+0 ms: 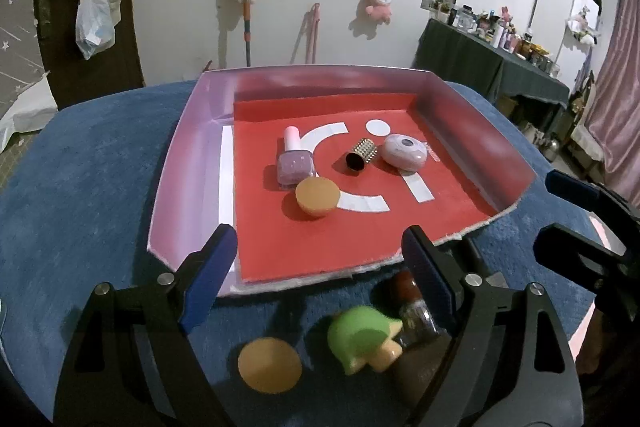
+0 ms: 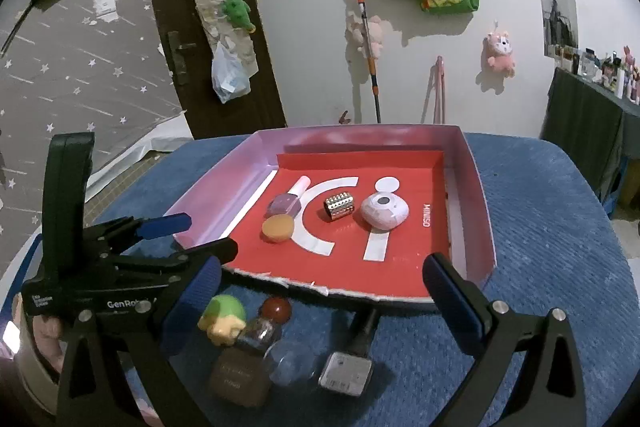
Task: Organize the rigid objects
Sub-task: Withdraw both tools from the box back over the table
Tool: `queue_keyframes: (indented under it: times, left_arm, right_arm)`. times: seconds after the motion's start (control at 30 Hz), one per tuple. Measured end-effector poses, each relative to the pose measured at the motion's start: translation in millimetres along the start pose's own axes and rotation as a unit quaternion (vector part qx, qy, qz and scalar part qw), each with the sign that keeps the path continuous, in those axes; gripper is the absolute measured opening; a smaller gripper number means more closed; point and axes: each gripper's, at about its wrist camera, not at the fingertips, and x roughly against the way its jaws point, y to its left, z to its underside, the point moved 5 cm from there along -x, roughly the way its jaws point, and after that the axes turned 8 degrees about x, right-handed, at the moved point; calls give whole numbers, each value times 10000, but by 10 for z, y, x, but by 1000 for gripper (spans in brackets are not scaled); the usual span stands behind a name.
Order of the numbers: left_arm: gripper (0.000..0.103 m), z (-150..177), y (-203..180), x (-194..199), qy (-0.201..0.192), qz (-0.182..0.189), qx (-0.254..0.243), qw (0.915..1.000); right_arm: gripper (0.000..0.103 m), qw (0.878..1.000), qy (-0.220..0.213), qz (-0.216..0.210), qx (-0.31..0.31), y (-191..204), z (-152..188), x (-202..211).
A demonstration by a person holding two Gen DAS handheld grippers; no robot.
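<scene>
A pink-walled box lid with a red floor [image 1: 360,243] [image 2: 404,267] sits on the blue cloth. In it lie a purple nail polish bottle [image 1: 294,163] [image 2: 286,205], an orange sponge [image 1: 317,195] [image 2: 277,228], a studded gold tube [image 1: 361,155] [image 2: 339,207] and a lilac oval case [image 1: 403,151] [image 2: 384,211]. In front of the lid lie an orange disc [image 1: 269,365], a green mushroom toy [image 1: 362,339] [image 2: 223,319], a red-capped bottle [image 1: 412,303] [image 2: 268,323], a brown bottle [image 2: 240,379] and a square silver-based bottle [image 2: 347,371]. My left gripper [image 1: 320,263] [image 2: 168,231] is open above these. My right gripper [image 2: 324,287] is open and empty.
The blue cloth [image 1: 92,167] [image 2: 560,227] covers a round-edged table. A dark-clothed table with many small items [image 1: 496,55] stands at the right. A dark door [image 2: 208,27] and a wall with hung toys and bags are behind.
</scene>
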Motion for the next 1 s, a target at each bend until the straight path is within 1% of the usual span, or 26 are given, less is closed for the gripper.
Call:
queue_keyframes:
  times: [0.2,0.4,0.67,1.0]
  left_arm:
    - [84,143,-45,142,-5,92,11,10000]
    - [84,307,-81,256,1,99,17,10000]
    - [85,516,-18,323,95,80,181,9998]
    - [85,805,1,315,318,15,162,9994]
  right_arm:
    - [103,9999,-64,35,118,118,99,149]
    - [103,9998,-38,72,164,211,219,231]
    - [103,9999,69,51,-107,210,467,287]
    - [103,9981,427,61,-441,129,869,236]
